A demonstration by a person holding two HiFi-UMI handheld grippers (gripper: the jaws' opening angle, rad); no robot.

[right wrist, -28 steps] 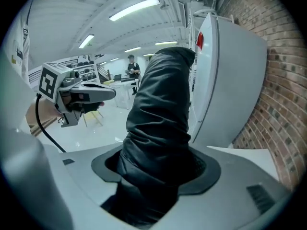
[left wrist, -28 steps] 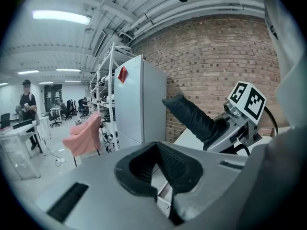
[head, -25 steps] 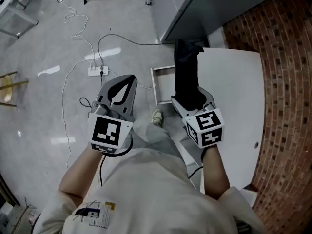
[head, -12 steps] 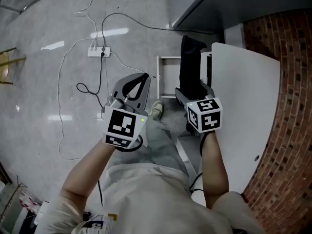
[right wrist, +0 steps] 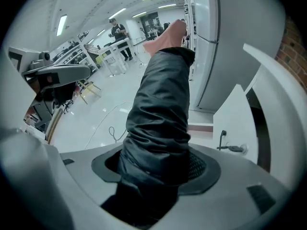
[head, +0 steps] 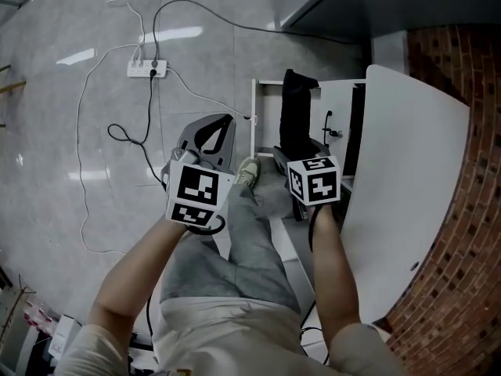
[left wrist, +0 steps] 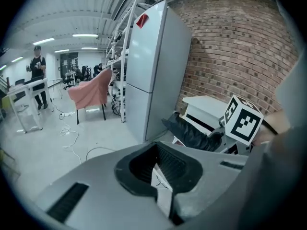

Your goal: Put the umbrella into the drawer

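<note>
A black folded umbrella (head: 296, 114) stands out of my right gripper (head: 302, 152), which is shut on its lower end; its upper end reaches over the open white drawer (head: 255, 114). In the right gripper view the umbrella (right wrist: 160, 109) fills the space between the jaws, with the right gripper (right wrist: 156, 172) closed round it. My left gripper (head: 226, 122) hangs over the floor left of the drawer, shut, with nothing in it. From the left gripper view the umbrella (left wrist: 193, 134) lies to the right, beyond the left gripper (left wrist: 160, 178).
A white tabletop (head: 411, 186) lies right of the drawer, with a brick wall (head: 470, 288) behind it. A tall grey cabinet (head: 352, 6) stands beyond. On the floor are a power strip (head: 147, 69) with cables, and the person's shoe (head: 248, 171) near the drawer.
Both grippers have sunk toward the floor. The umbrella in the right gripper now stands beside the open drawer. The left gripper has stayed shut.
</note>
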